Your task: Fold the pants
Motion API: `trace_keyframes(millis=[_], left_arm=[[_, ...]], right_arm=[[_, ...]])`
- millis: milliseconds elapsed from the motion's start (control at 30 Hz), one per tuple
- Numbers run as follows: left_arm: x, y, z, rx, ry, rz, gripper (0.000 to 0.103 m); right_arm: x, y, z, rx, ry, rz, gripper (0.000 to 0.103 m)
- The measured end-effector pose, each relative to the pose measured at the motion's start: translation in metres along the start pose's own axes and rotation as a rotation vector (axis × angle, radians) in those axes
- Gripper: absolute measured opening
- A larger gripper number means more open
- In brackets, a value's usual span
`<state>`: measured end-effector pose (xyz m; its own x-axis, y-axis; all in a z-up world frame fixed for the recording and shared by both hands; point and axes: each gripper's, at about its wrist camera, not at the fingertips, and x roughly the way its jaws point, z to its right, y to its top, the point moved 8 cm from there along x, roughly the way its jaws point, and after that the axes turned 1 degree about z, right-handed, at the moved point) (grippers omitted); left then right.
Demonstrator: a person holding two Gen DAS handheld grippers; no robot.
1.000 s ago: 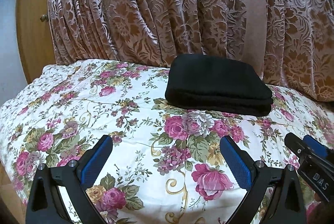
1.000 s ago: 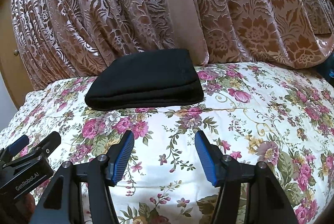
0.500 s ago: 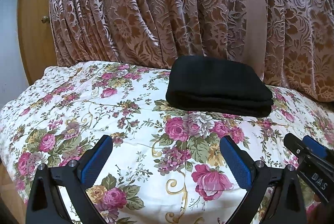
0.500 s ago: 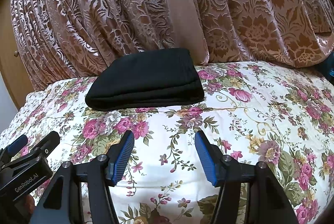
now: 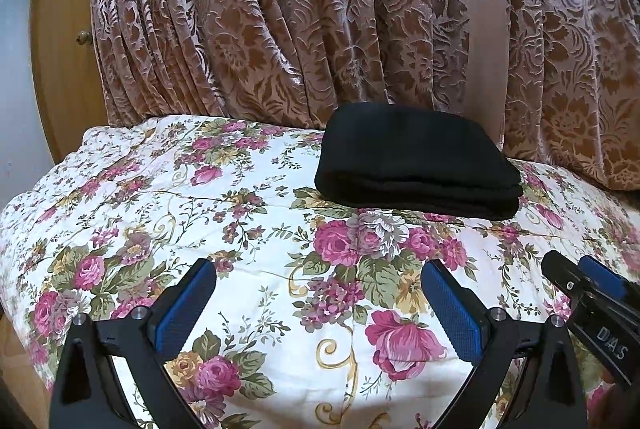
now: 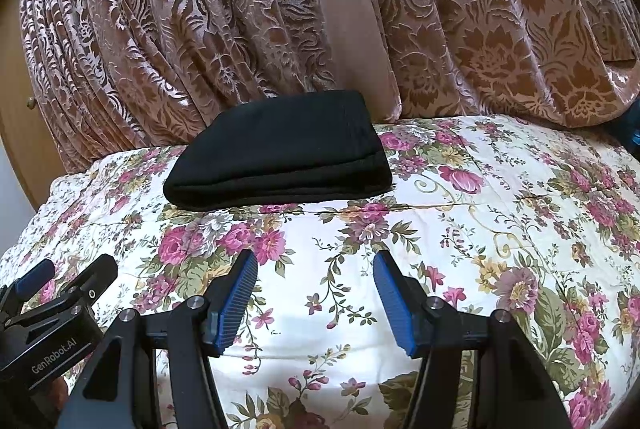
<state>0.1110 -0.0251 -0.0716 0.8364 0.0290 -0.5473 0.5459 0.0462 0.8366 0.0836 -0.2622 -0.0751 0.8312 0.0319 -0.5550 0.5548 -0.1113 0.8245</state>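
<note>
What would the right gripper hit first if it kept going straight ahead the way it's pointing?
Probably the floral bedspread: the open right gripper hangs low over it. The folded black pants lie farther ahead, slightly left; depth is unclear.

Left tongs (image 5: 320,301): black angular frame, blue ribbed pads (image 5: 182,313), silver screws at the pivots. Right tongs (image 6: 314,303): same build. White lettering on the black bodies: "GenRobot.AI" lower left of right view, "DAS" lower right of left view.
</note>
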Motion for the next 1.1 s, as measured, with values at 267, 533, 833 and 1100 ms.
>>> trace_keyframes(millis=[267, 533, 833, 1100], left_arm=[[0.0015, -0.0007, -0.0014, 0.005, -0.003, -0.005, 0.102], [0.0034, -0.0017, -0.0029, 0.006, -0.002, -0.014, 0.102], [0.0052, -0.0045, -0.0033, 0.01, 0.0, -0.022, 0.102], [0.0083, -0.0066, -0.0043, 0.008, 0.0, -0.037, 0.102]], right_arm=[[0.0012, -0.0006, 0.0003, -0.001, 0.0, -0.005, 0.061], [-0.0002, -0.0006, 0.0007, 0.0, 0.003, -0.007, 0.061], [0.0033, -0.0024, 0.0007, 0.0, 0.004, -0.018, 0.061], [0.0043, -0.0033, 0.0019, 0.005, 0.006, -0.023, 0.061]])
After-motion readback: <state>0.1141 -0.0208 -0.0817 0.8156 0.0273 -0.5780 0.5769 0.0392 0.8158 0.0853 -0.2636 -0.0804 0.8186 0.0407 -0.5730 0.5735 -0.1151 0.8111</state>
